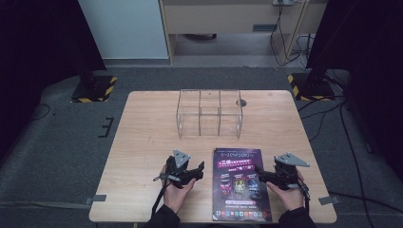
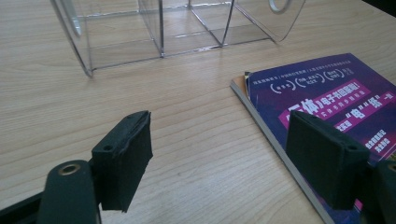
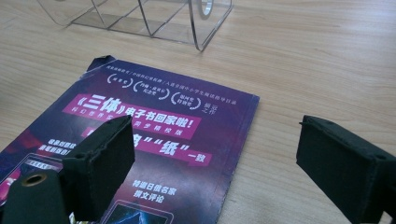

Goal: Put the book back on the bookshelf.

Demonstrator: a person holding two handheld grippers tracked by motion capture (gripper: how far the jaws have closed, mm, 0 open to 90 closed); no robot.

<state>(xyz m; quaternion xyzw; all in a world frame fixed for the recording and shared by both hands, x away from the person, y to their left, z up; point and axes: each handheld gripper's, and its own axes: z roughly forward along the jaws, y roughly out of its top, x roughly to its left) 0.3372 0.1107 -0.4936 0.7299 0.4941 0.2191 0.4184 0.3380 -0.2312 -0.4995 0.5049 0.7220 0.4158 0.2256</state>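
A wooden table point(image 1: 142, 142) carries a purple magazine point(image 1: 240, 183) and a clear acrylic organizer point(image 1: 210, 113).

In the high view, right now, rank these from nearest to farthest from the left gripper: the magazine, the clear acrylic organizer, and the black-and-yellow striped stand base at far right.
1. Magazine: flat on the table just right of the left gripper.
2. Clear acrylic organizer: farther back, mid-table.
3. Striped stand base: on the floor beyond the table's far right corner.
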